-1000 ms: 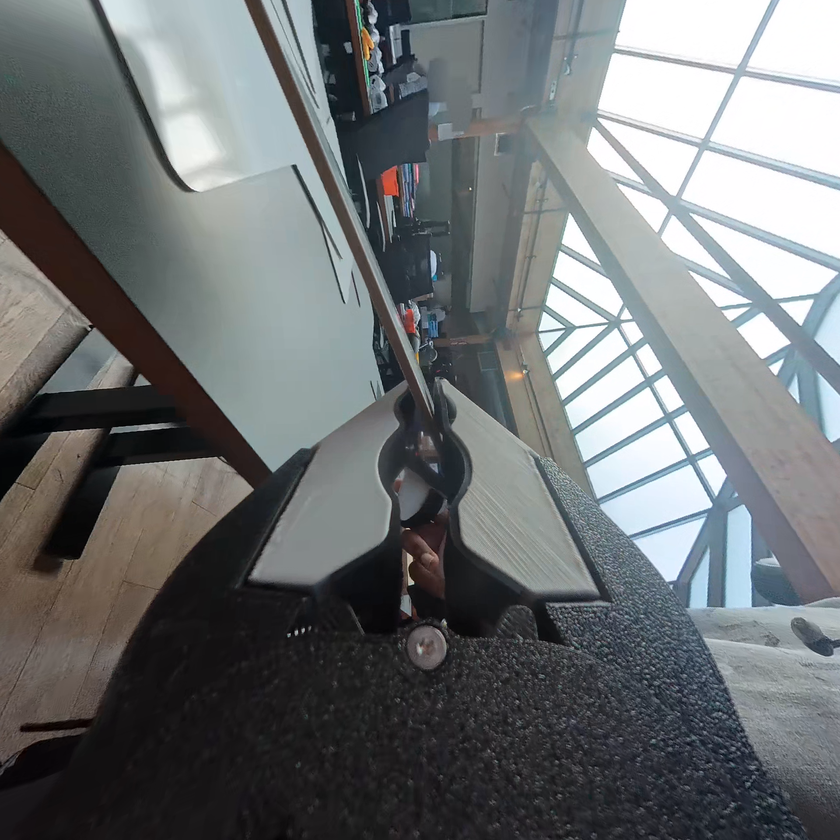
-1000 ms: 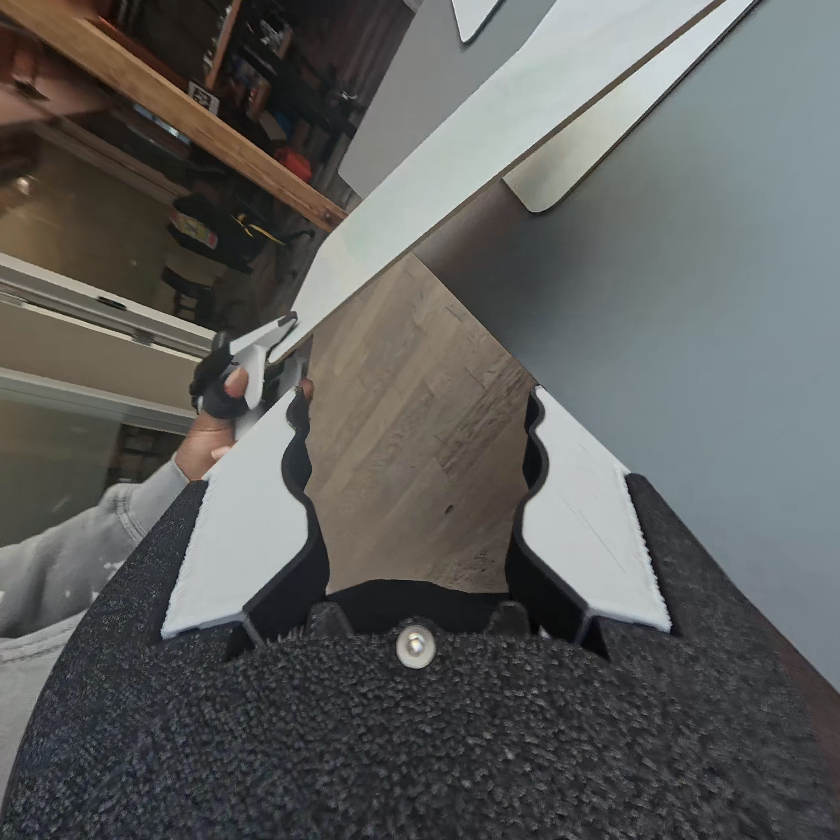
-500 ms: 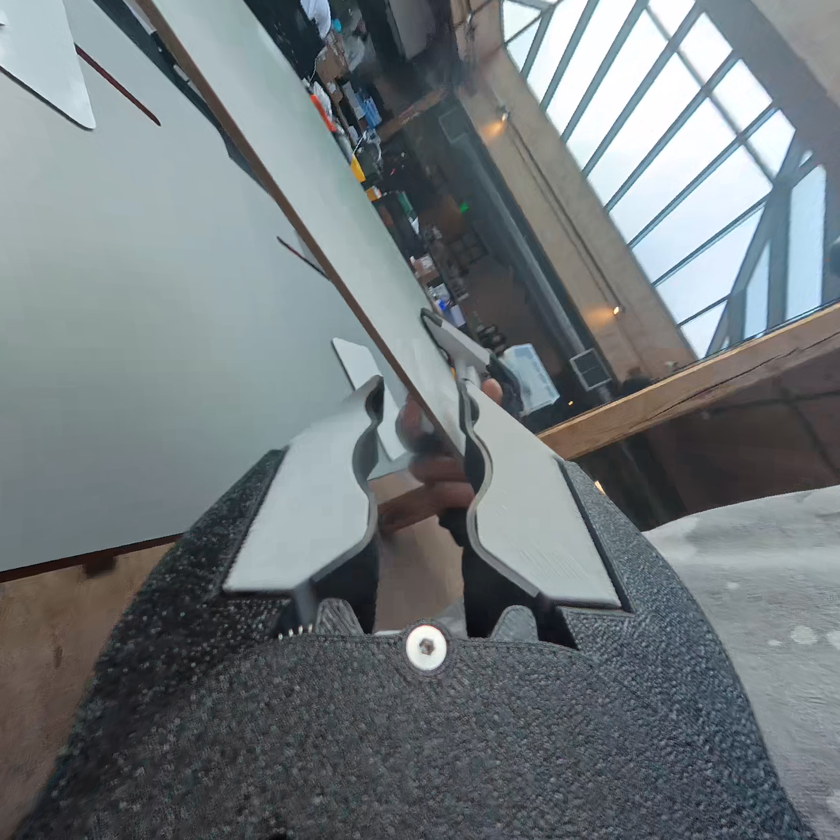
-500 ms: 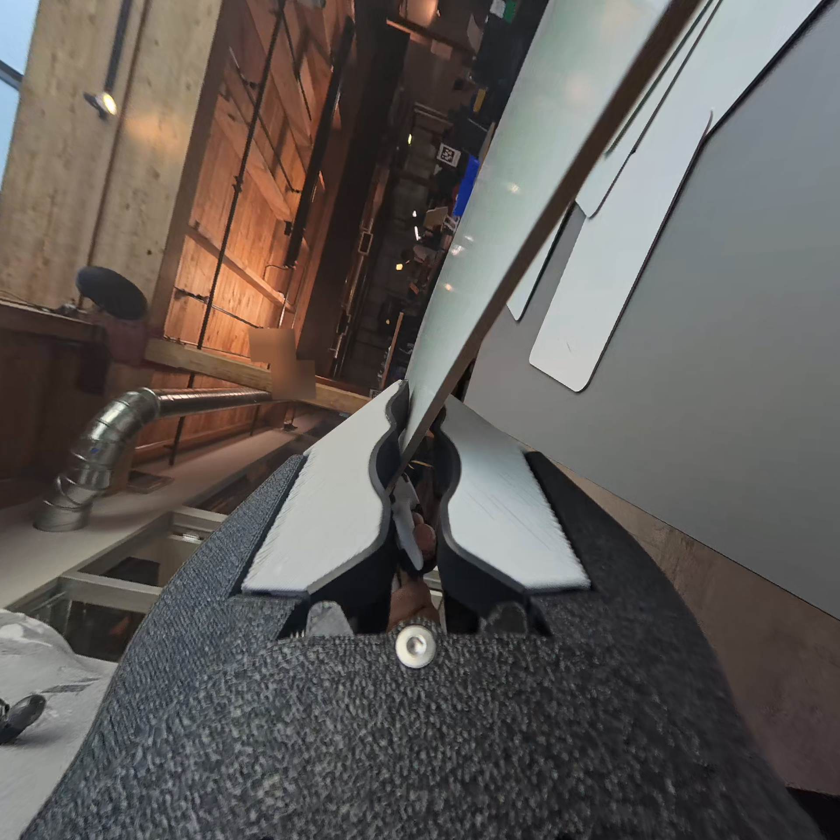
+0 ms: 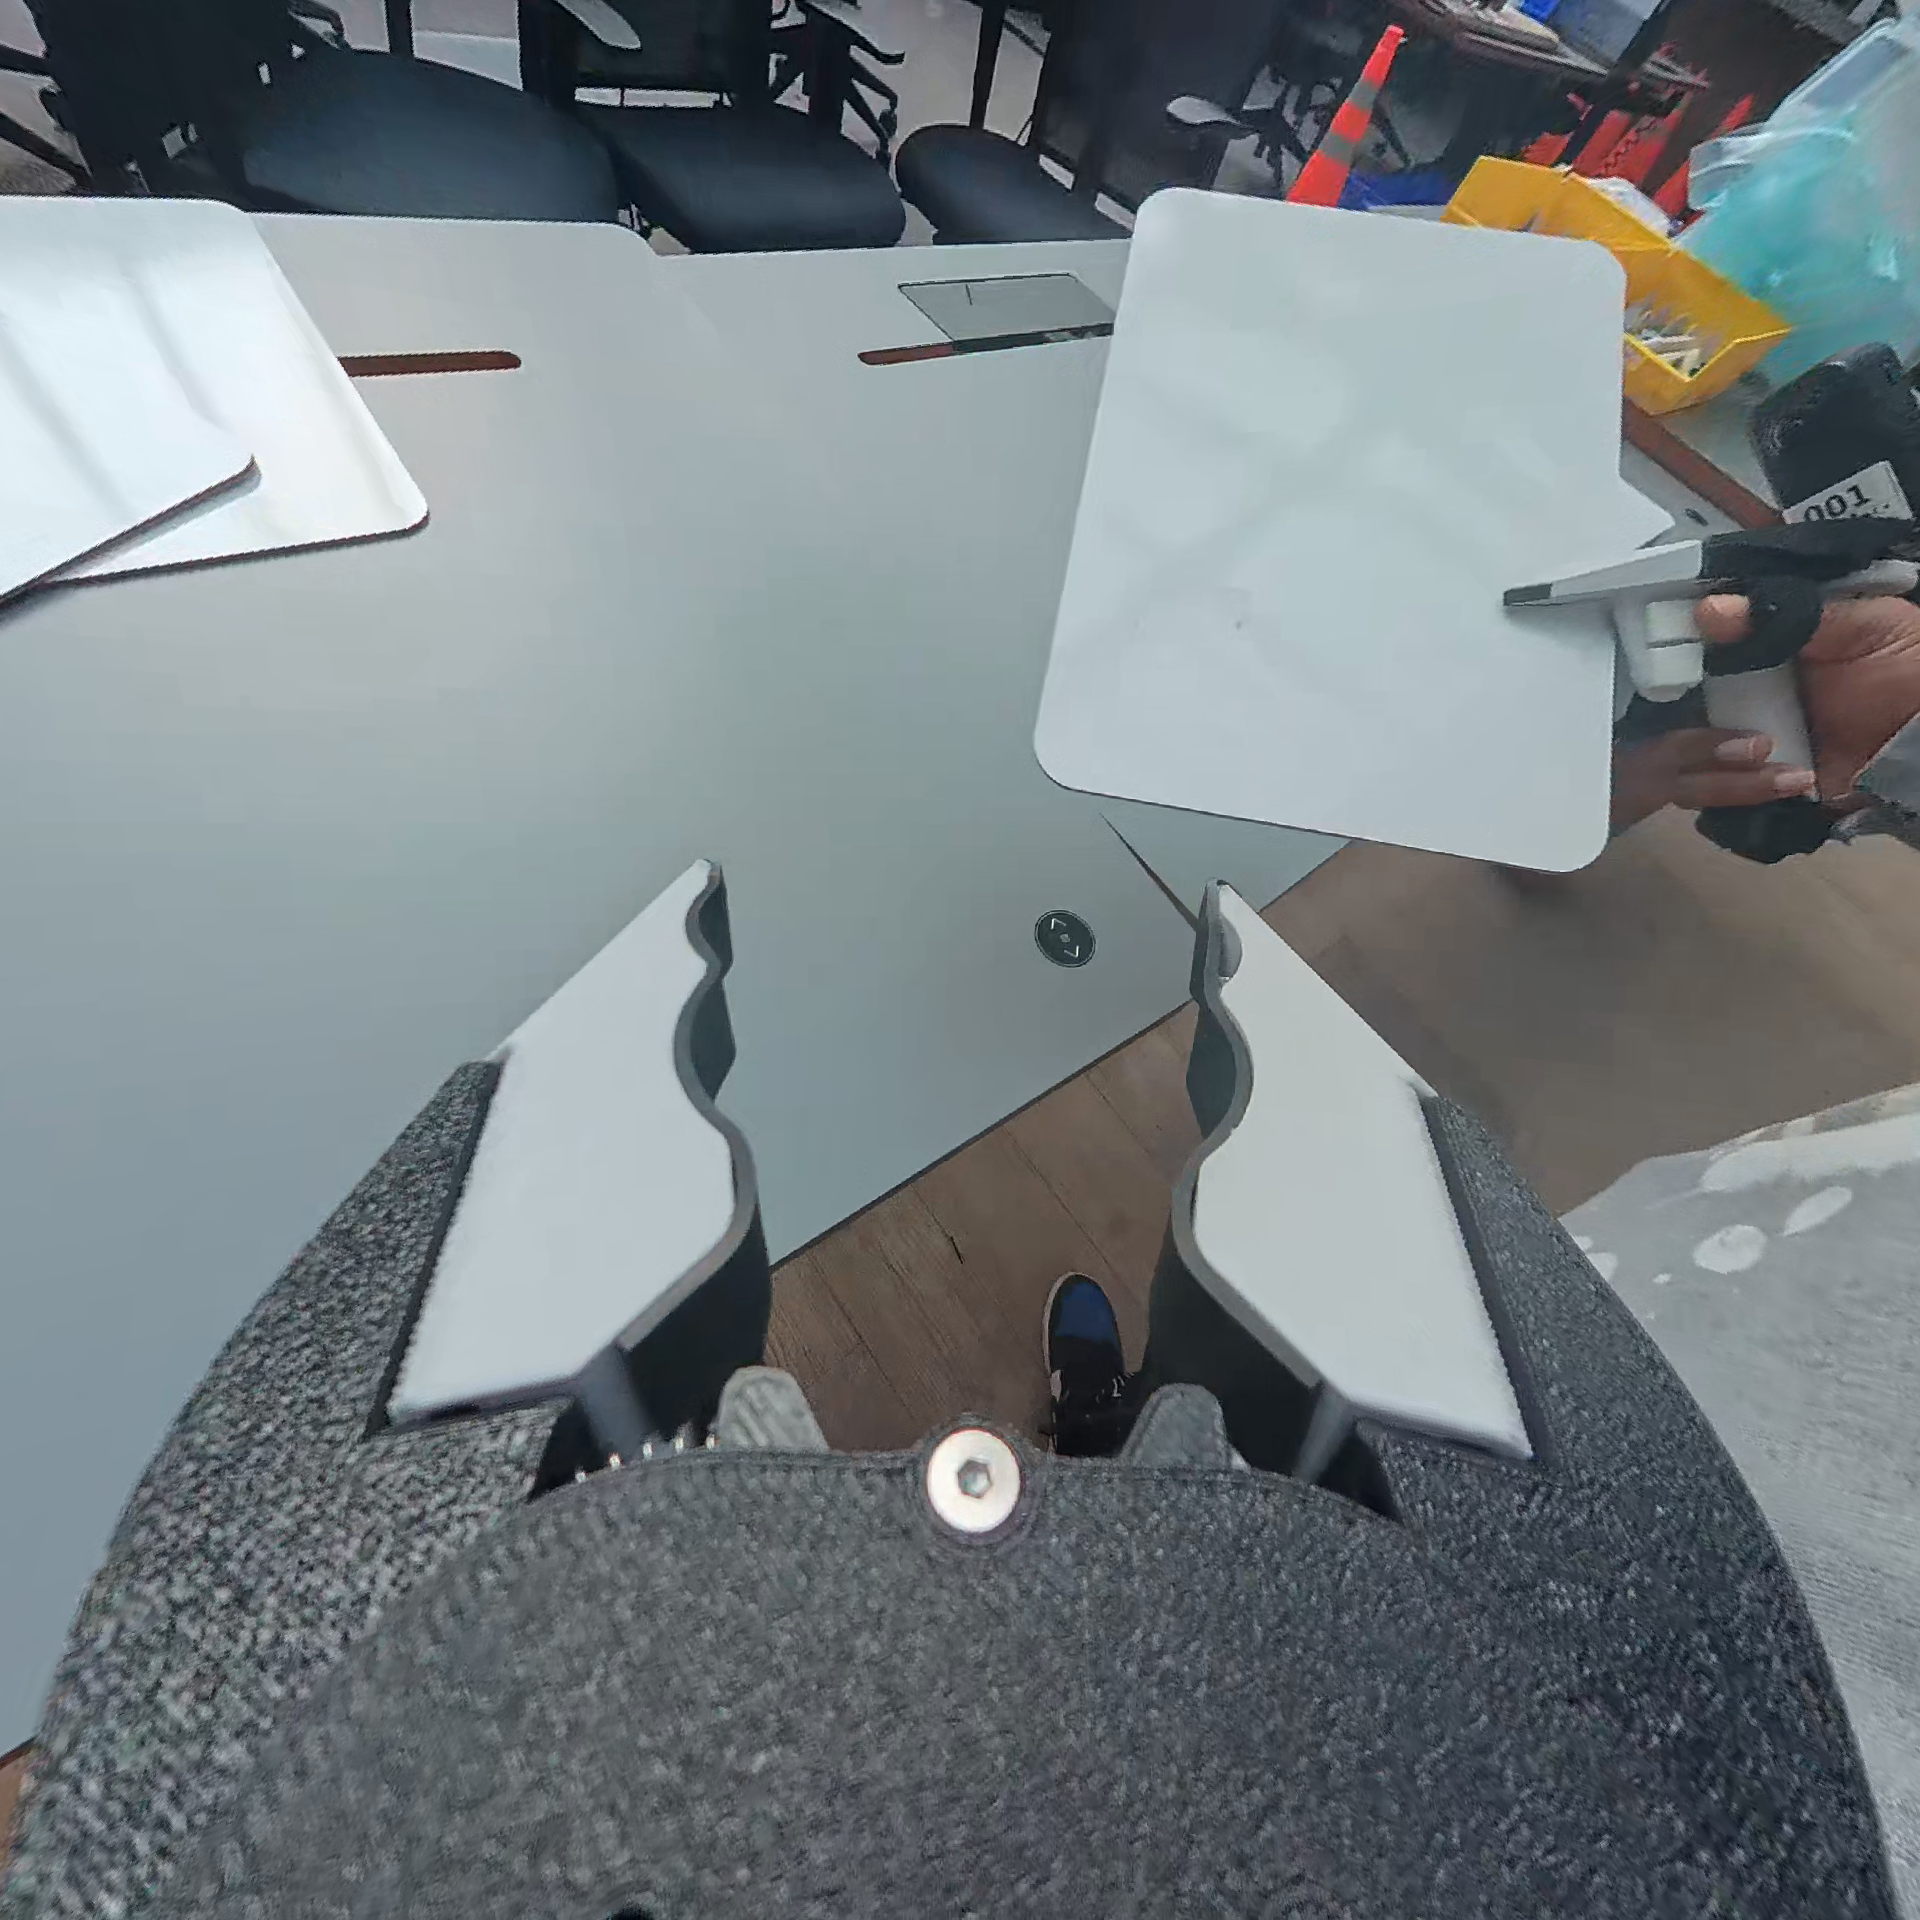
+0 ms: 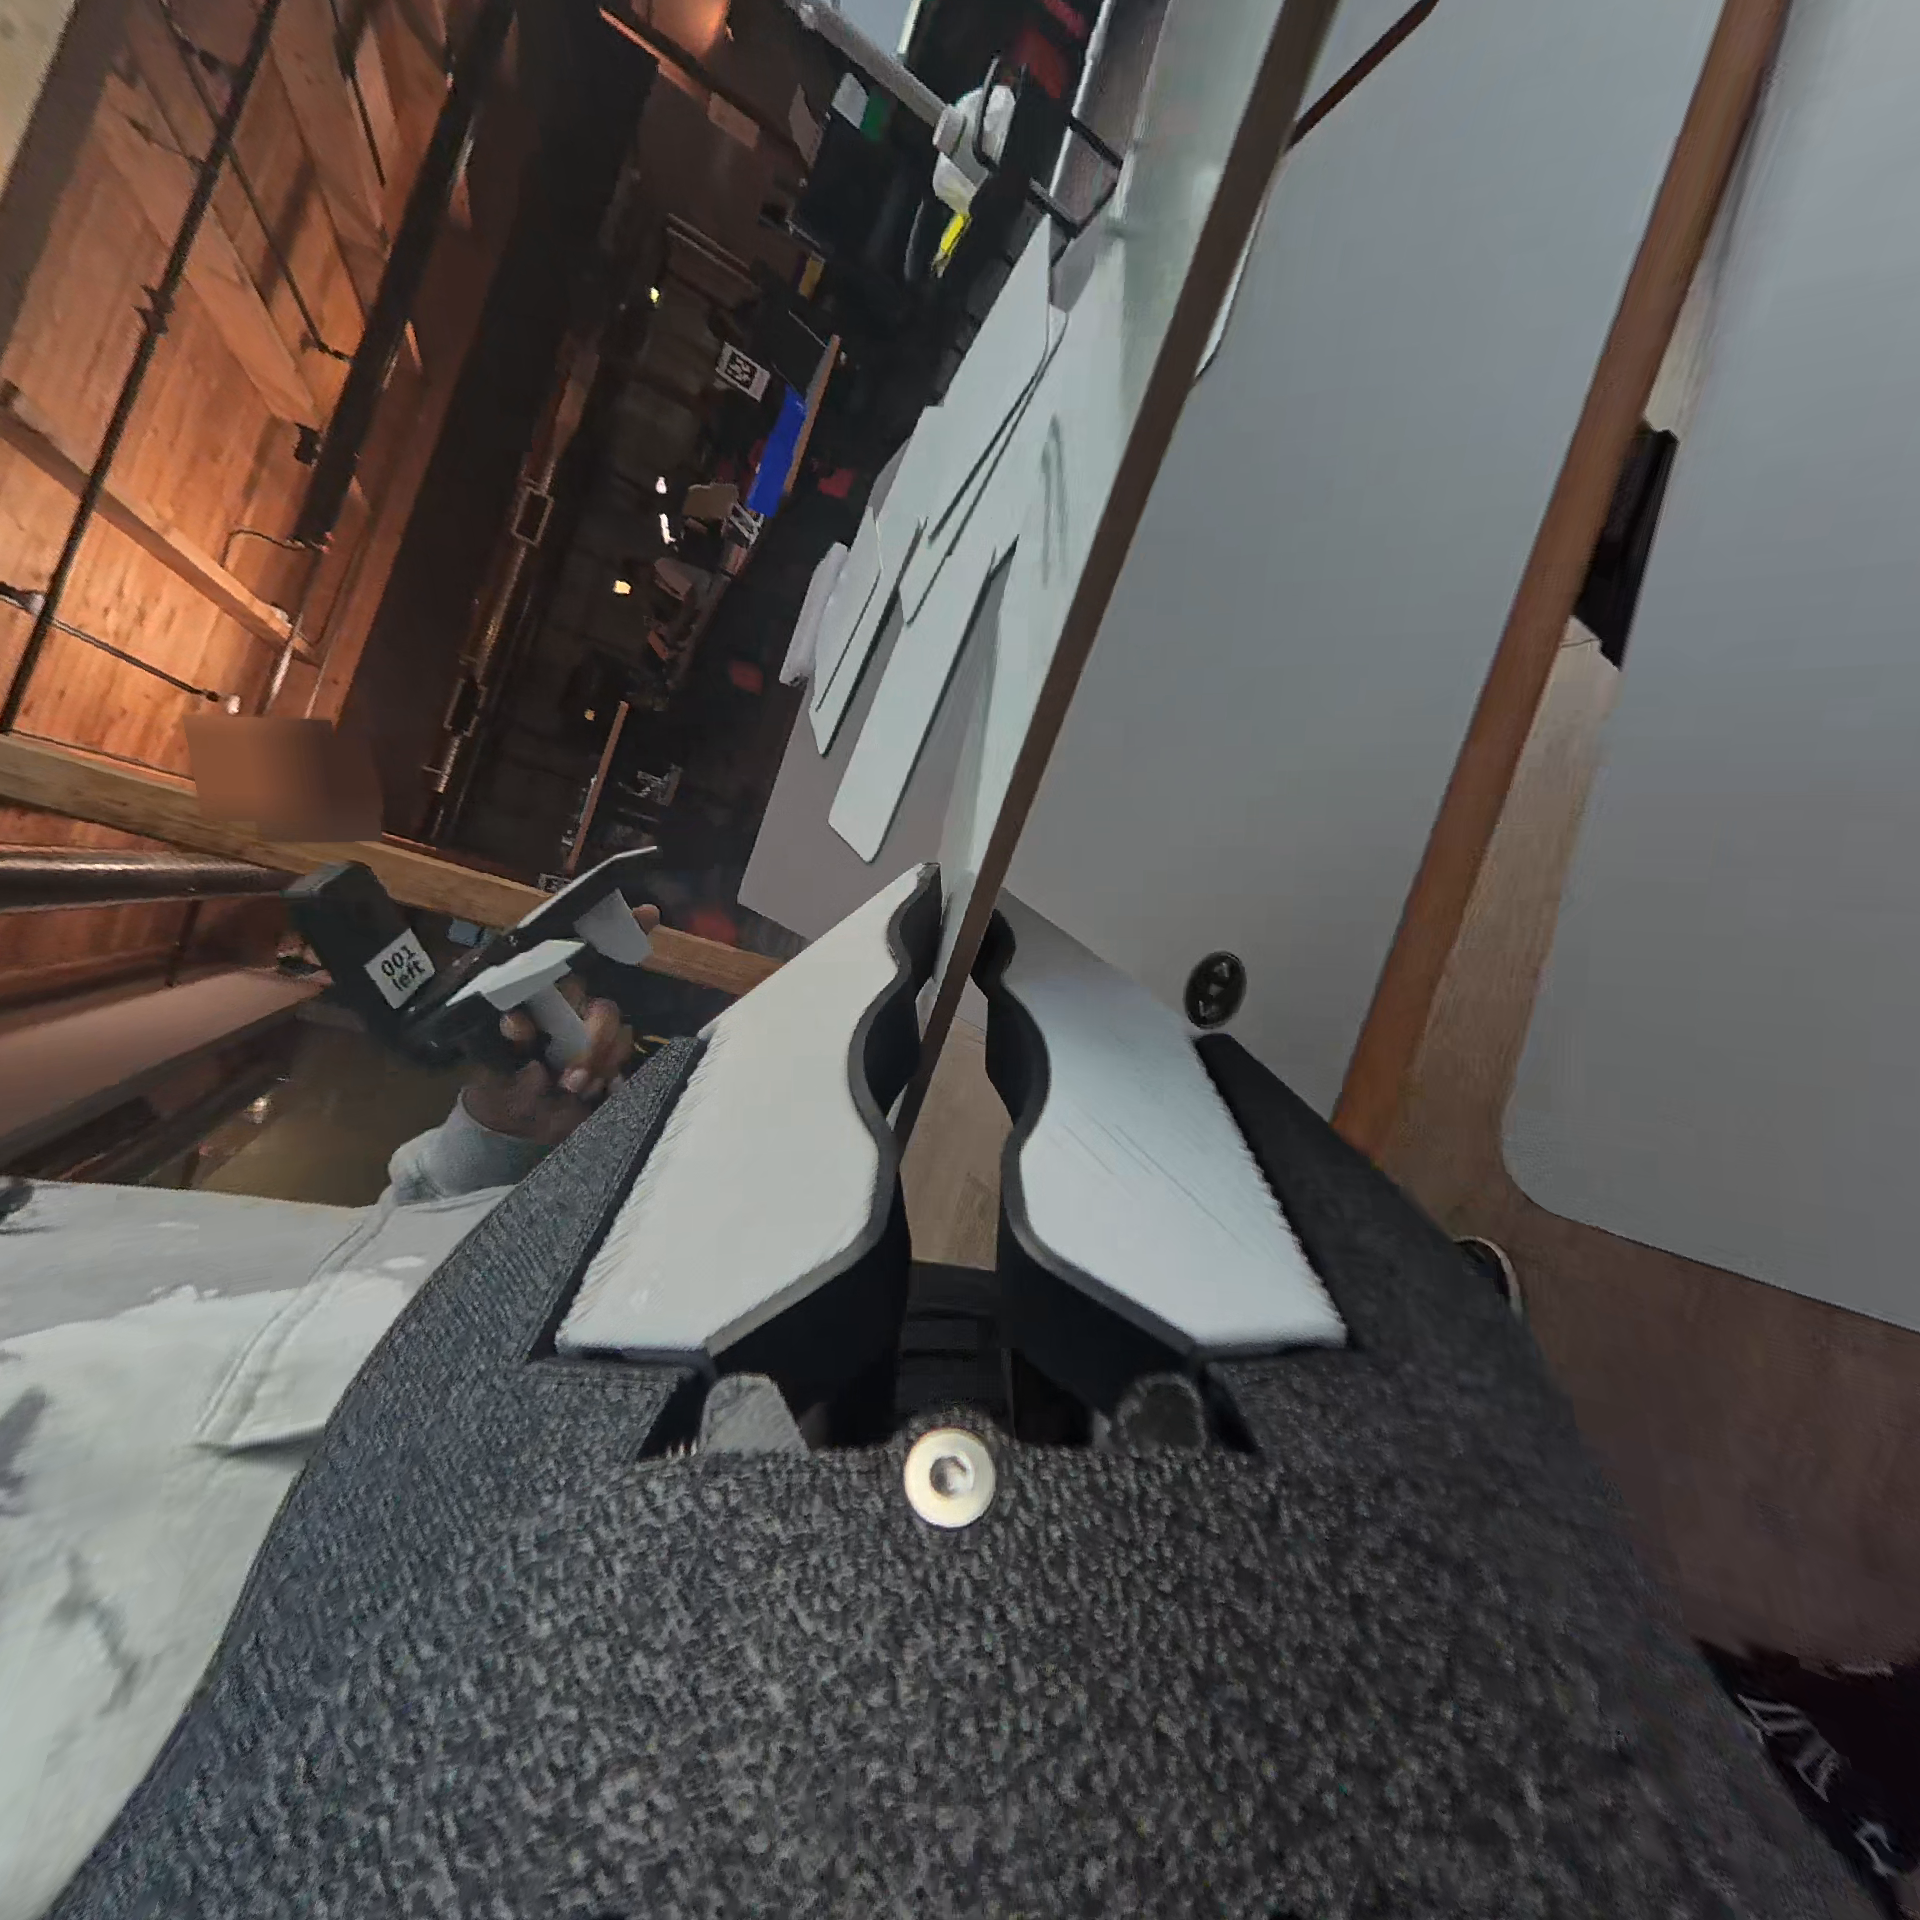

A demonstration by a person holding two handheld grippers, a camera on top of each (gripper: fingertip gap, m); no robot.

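Observation:
A thin white board with rounded corners and a brown edge (image 5: 1330,520) hangs in the air over the right end of the grey table (image 5: 623,675). My right gripper (image 6: 961,904) is shut on it; in the right wrist view the board runs edge-on (image 6: 1101,499) up from between the fingertips. The right gripper also shows in the left wrist view (image 5: 1558,594), clamped on the board's right edge and held by a hand. My left gripper (image 5: 961,883) is open and empty above the table's front right corner, left of and below the board. It also shows far off in the right wrist view (image 6: 561,935).
Two more white boards (image 5: 156,416) lie stacked at the table's left end. A round black button (image 5: 1064,938) sits near the table's corner. Black chairs (image 5: 727,156) stand behind the table. A yellow bin (image 5: 1621,281) and orange cones (image 5: 1361,114) are at the back right. Wooden floor (image 5: 1558,1039) lies below.
The board went from left gripper to right. The left was shut on its edge, opened, let go and swung down over the table. The right closed on the board and holds it alone.

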